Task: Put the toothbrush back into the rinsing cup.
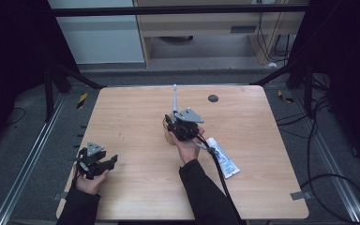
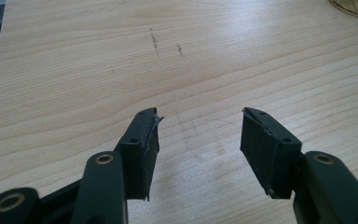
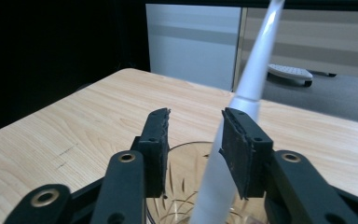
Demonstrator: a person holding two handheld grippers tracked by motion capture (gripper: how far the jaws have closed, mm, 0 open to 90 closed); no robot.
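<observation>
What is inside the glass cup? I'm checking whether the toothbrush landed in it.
A white toothbrush stands tilted inside the glass cup, its handle sticking up past the rim beside the right claw. The cup's bottom and the brush's lower end are out of frame.

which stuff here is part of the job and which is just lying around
In the job: white toothbrush standing in the clear glass cup; right gripper, jaws apart around it.
Lying about: toothpaste tube, dark round spot, idle left gripper.
</observation>
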